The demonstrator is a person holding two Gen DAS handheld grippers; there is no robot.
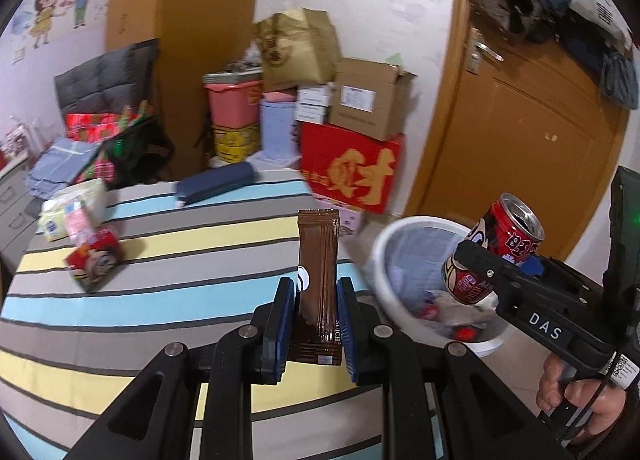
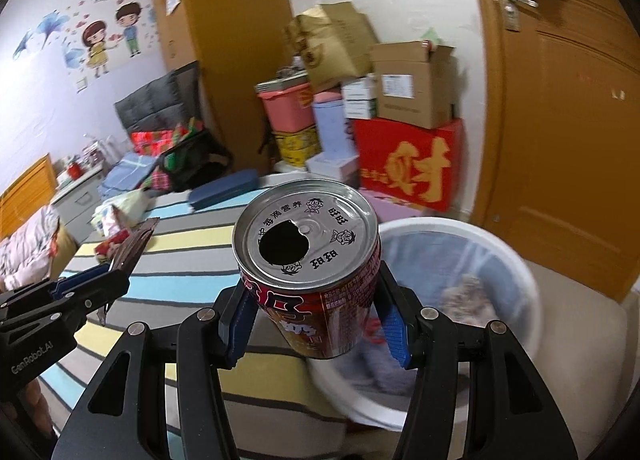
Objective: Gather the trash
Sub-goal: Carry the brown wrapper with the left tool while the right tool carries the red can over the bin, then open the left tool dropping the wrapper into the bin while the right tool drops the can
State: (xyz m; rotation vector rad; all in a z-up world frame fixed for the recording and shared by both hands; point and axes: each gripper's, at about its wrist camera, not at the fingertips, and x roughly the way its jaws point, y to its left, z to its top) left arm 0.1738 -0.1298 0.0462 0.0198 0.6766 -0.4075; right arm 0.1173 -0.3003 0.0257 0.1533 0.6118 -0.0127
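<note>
My left gripper is shut on a brown sachet wrapper that stands upright between its blue pads, above the striped bed cover. My right gripper is shut on an opened red drink can, held over the near rim of the white trash bin. In the left wrist view the can hangs above the bin, which holds wrappers and paper. A red snack packet and a pale tissue pack lie at the bed's far left. The left gripper with its sachet shows at the left of the right wrist view.
A dark blue case lies at the far edge of the bed. Behind it stand a red box, cardboard boxes, a pink bin and a brown door. A hand grips the right tool's handle.
</note>
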